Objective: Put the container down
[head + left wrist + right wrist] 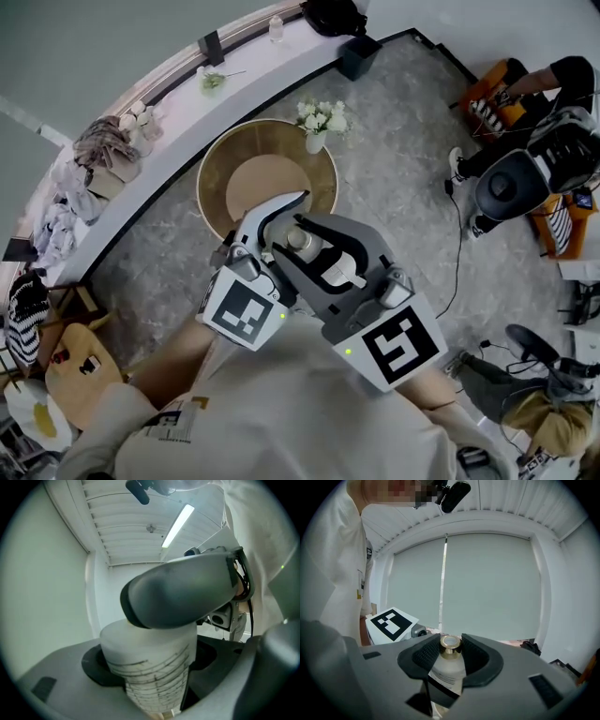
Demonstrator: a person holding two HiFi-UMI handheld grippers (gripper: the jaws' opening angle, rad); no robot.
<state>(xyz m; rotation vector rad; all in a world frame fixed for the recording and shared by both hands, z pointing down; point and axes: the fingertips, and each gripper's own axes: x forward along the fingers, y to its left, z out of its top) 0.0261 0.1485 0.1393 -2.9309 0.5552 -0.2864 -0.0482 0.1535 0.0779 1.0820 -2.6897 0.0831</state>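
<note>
A: Step in hand?

B: Carry stage, by the look of it. Not put down yet. Frosted glass bottle [449,670] up in the air, close to the chest, seemingly over the near side of the round wooden table [216,169].

A: Grip?

B: Held 2 ways. Clamped round the frosted body by the left gripper [150,665], pads pressed on both sides. Clamped again by the right gripper [451,652], pads tight on the shoulder just below the gold neck ring [450,642]. No cap seen on the neck.

A: Next move?

B: Prob. lowering onto a bare part of the tabletop, base 1st, neck up. Needs levelling before contact: open neck, so risk of a spill if tilted, tho contents not visible. Then letting go w/ 1 claw at a time, no sideways drag.

A: Anything in the way?

B: Not much. White vase of flowers [317,127] on the far rim of the table, well apart from the bottle. Best kept clear of on the way down. Nothing else seen on the tabletop, tho near part hidden behind the 2 grippers.

A: Round about?

B: Curved white ledge [178,131] beyond the table, w/ bundled cloth [103,145] on it. Wooden chair [80,370] at lower left. Black office chair [506,187] and a floor cable [459,248] off to the right. None of it near the likely drop path.
</note>
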